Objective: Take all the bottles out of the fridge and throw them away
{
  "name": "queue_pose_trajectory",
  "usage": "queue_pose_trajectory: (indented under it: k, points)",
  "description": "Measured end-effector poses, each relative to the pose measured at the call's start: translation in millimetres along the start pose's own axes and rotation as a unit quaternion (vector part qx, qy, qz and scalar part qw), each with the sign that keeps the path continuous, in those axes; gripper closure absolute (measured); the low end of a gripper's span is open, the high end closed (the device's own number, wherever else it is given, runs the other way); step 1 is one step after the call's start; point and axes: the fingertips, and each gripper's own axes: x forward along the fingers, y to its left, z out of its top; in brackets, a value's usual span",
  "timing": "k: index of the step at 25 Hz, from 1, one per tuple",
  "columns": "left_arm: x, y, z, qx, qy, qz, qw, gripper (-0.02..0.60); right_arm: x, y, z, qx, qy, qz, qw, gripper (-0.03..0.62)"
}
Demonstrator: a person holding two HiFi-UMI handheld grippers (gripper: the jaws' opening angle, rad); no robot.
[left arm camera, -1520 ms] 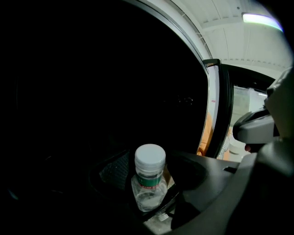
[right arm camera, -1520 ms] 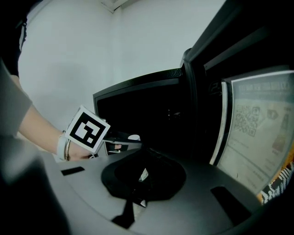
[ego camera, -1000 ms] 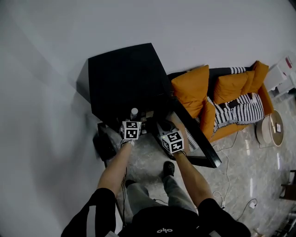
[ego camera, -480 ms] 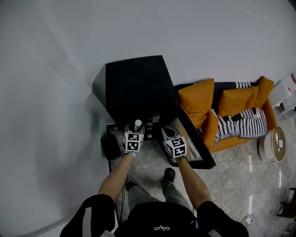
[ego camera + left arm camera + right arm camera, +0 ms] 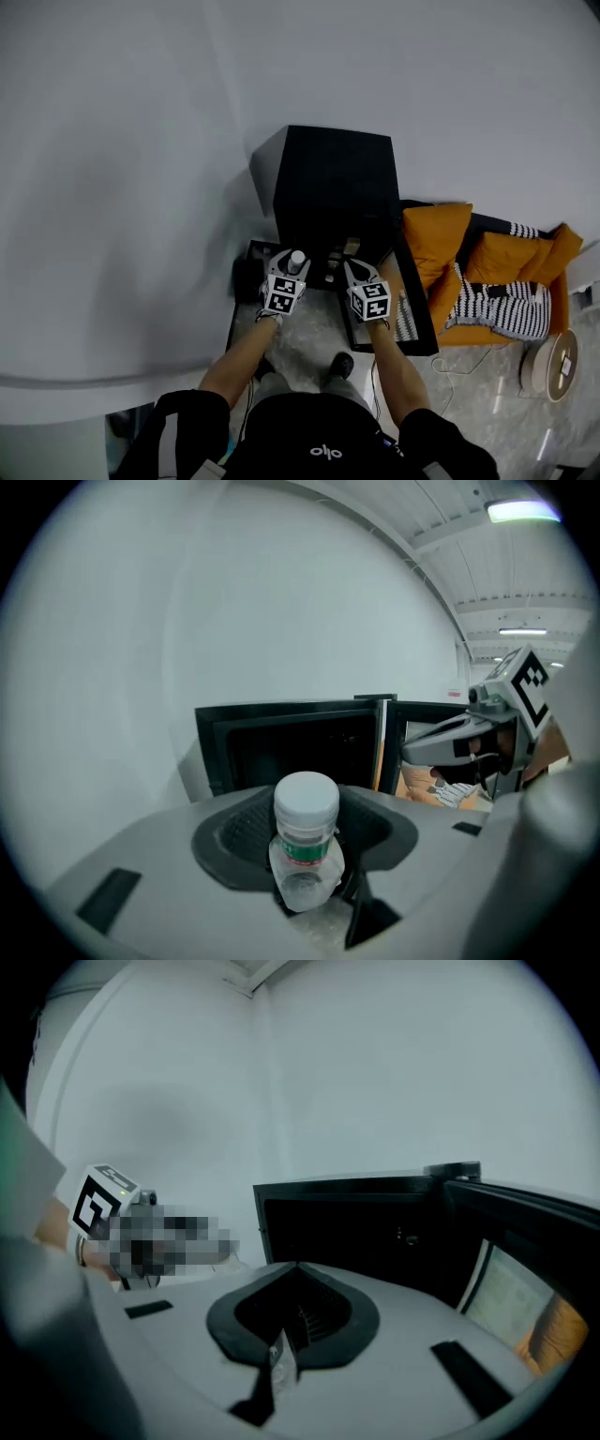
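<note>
The bottle [image 5: 305,841] is small and of clear plastic, with a white screw cap and a green and red band just under the neck. It looks empty, so I judge it very light. The wall seems thin and somewhat crumpled low down, so it will probably give under pressure and can slip or twist if it is squeezed only at the soft body. The stiffer shoulder and neck, just below the cap, should be the safer place to take hold. It stands nearly upright, its long axis close to vertical, the cap pointing up and the bottom hidden down between the jaws. The left claw [image 5: 305,864] pinches it on its lower body, one dark pad on each side, so the cap and band rise free above the jaws. The bottle is in the air, outside and in front of the open black fridge [image 5: 281,742], whose inside is too dark to show whether more bottles are left. The right claw [image 5: 292,1330] is pressed together and carries no bottle; a small pale glint sits at its closed tips, which I cannot identify. In the head view the fridge door [image 5: 412,319] stands open to the right, and an orange sofa [image 5: 436,248] is beyond it.
</note>
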Motion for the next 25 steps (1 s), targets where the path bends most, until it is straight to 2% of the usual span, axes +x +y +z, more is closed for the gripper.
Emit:
queue_pose_trajectory:
  k: [9,16,21,25]
  points:
    - [-89.1,73.8,-15.8,-0.037,-0.014,0.095,0.9947,0.379,46.9,96.1,24.6,-0.053,0.002,0.093,0.994,0.586]
    - [-172.7,156.0,-51.6,-0.065,-0.011,0.179,0.9815,0.379,92.9,208.9,34.8,-0.087,0.005,0.177,0.980,0.586]
    - [-213.6,190.8,-66.0,-0.085,-0.015,0.211,0.9737,0.379,114.4,269.0,30.9,-0.103,0.015,0.217,0.971,0.586]
    - [-232.1,205.0,-83.0,-0.099,-0.015,0.225,0.9692,0.379,123.3,296.9,24.7,-0.116,0.026,0.234,0.965,0.586]
